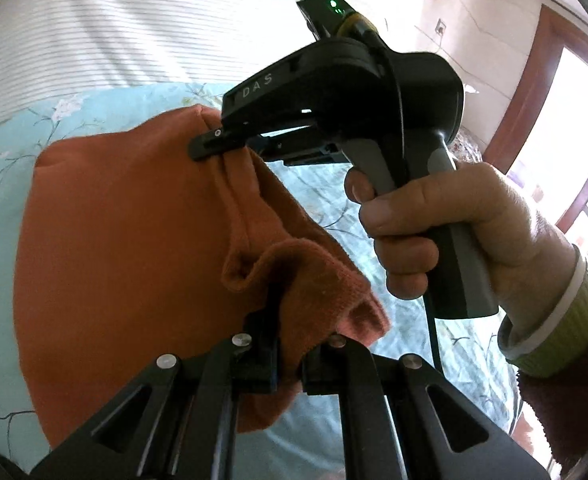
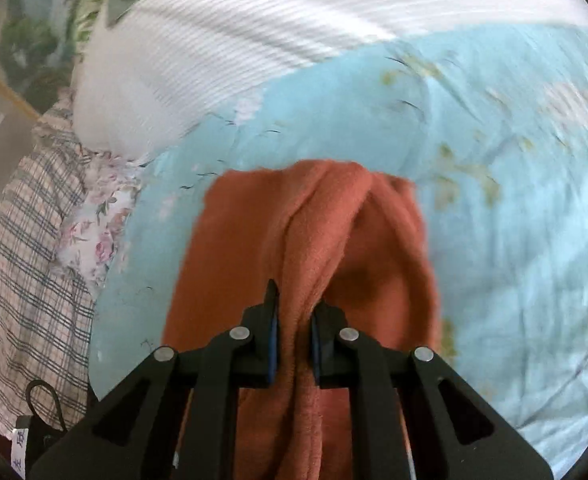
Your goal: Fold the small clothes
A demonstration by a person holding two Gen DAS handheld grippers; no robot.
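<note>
The orange garment (image 1: 126, 216) is held up above the blue flowered bedsheet (image 1: 14, 152), and it is gripped at two places along one edge. The left gripper (image 1: 290, 344) is closed on a bunched corner of the garment, and the right gripper (image 1: 218, 146), seen from the left wrist camera with the person's right hand (image 1: 433, 236) on its handle, is clamped on the same edge further away. In the right wrist view, the right gripper (image 2: 294, 320) is pressed on a thick ridge of the cloth.

The folding seems to be in an early or middle stage: the garment is lifted and hangs in loose folds, and no flat, finished fold is seen. It is judged that the cloth must yet be laid on the bedsheet, smoothed and folded over.

Behind the garment, a white striped quilt (image 1: 114, 40) is lying on the bedsheet. To the left of the garment, in the right wrist view, a plaid cloth (image 2: 34, 260) is seen. Far to the right of the garment, a pale wall (image 1: 453, 20) and a brown door frame (image 1: 525, 80) are visible.
</note>
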